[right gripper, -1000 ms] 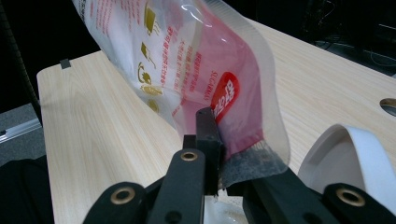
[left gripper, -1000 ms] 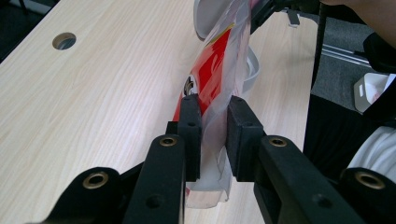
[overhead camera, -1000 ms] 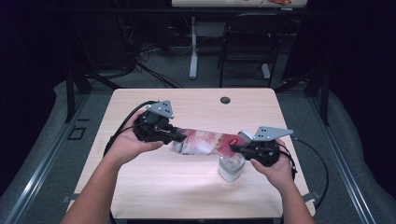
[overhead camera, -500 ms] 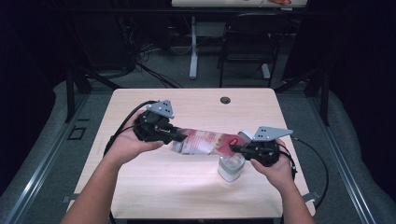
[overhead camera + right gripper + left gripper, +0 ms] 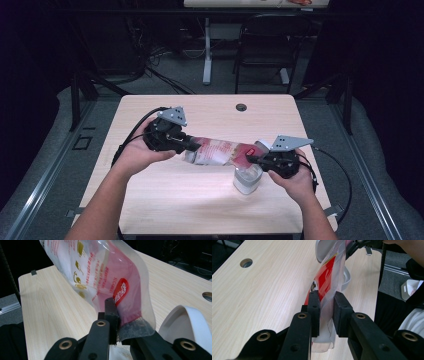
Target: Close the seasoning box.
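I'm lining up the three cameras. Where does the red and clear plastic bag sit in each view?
High view: bag at table centre, stretched between both grippers.
Left gripper view: bag rising from the jaws, upper centre.
Right gripper view: bag upper centre.
Shared landmark: white container.

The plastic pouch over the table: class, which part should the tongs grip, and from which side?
Grip the plastic pouch at its flat sealed ends, one tongs from each side, as the left tongs and right tongs do. Its middle bulges; the ends are thin.
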{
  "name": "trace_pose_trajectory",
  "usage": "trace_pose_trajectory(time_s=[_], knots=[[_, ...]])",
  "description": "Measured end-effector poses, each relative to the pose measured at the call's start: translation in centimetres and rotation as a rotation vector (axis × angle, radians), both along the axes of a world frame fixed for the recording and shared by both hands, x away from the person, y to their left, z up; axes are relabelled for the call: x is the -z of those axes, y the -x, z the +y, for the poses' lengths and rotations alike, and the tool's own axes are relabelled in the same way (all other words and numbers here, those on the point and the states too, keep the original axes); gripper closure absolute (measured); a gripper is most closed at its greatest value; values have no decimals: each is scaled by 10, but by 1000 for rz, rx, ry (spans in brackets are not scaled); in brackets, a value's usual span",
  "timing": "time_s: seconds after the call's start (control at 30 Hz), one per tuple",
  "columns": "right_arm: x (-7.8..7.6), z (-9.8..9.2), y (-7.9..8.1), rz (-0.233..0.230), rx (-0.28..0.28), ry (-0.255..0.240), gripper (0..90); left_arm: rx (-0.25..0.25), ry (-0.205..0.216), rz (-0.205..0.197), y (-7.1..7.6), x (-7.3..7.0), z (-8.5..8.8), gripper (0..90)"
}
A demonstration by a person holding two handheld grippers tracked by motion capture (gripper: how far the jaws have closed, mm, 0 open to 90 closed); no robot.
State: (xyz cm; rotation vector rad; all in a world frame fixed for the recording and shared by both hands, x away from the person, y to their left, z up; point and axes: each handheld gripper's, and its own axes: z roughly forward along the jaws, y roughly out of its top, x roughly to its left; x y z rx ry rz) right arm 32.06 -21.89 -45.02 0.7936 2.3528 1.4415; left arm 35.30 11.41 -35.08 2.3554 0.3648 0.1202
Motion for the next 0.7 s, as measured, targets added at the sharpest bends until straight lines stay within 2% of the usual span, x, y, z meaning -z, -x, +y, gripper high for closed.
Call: trace_pose_trajectory(time_s=[0.7], knots=[[1, 0, 0, 1, 4, 3, 878, 5, -3, -3, 0, -2, -3, 785]])
